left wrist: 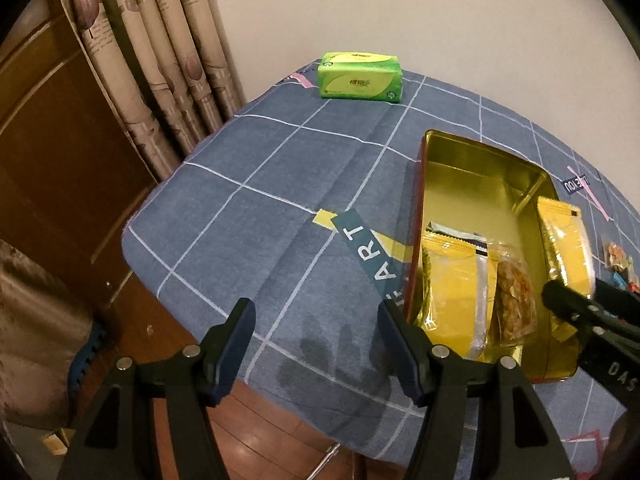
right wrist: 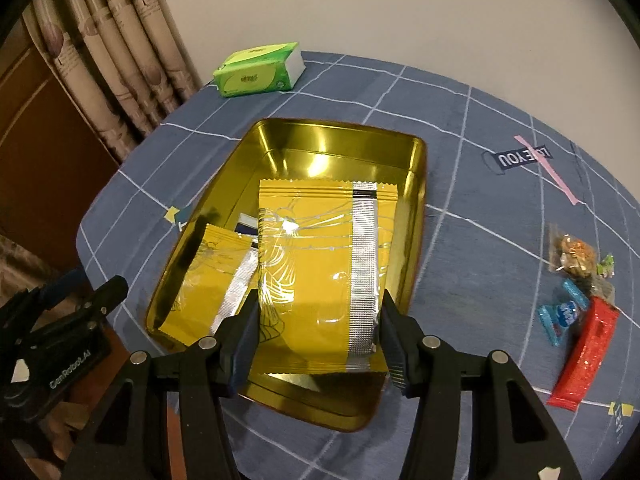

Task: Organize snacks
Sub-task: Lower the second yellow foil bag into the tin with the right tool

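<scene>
Evidently the right gripper [right wrist: 316, 336] was clamped on a flat yellow foil snack packet with a silver seam [right wrist: 320, 264], holding it over the shallow gold metal tin [right wrist: 416, 168], probably to lay it beside the smaller yellow packet [right wrist: 208, 280] already inside at nine o'clock. A clear bag of brown snacks [left wrist: 514, 292] lay in the tin too. Jaws spread and empty, the left gripper [left wrist: 316, 344] hovered over the blue checked tablecloth [left wrist: 280, 168]. Loose sweets and a red wrapper [right wrist: 584, 356] waited at three o'clock.
</scene>
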A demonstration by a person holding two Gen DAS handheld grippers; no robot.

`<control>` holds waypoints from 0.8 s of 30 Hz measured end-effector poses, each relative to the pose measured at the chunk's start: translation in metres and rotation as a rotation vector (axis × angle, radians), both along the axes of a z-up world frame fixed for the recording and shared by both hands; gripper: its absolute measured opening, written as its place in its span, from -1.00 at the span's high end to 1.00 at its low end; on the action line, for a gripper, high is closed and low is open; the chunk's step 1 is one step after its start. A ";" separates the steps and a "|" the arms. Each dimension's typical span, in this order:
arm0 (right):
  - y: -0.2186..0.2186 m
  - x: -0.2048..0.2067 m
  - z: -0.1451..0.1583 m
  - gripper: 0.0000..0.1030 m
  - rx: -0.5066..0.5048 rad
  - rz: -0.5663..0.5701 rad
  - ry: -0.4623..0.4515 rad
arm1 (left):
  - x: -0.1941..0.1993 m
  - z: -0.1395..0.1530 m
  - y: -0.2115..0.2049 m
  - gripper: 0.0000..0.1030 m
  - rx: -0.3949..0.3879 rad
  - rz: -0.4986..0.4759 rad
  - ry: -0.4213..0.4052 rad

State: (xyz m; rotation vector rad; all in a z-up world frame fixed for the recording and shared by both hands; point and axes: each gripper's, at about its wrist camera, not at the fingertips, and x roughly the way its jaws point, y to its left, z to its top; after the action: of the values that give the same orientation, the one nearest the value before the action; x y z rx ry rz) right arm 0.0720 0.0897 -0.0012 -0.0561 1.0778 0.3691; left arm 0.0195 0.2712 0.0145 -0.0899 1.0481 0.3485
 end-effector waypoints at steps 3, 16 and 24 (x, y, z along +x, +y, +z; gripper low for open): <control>0.002 0.001 -0.006 0.01 -0.005 0.006 0.014 | 0.000 -0.001 0.002 -0.26 -0.010 0.003 0.003; 0.012 0.010 -0.035 0.01 -0.038 0.041 0.080 | 0.000 -0.001 0.005 -0.26 -0.028 0.007 0.003; 0.013 0.009 -0.037 -0.03 -0.043 0.051 0.084 | 0.000 -0.002 0.004 -0.26 -0.034 -0.004 0.004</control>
State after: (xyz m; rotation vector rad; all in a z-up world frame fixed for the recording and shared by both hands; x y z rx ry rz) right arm 0.0813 0.1028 -0.0384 -0.1073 1.1695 0.3965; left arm 0.0200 0.2750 0.0129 -0.1174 1.0583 0.3271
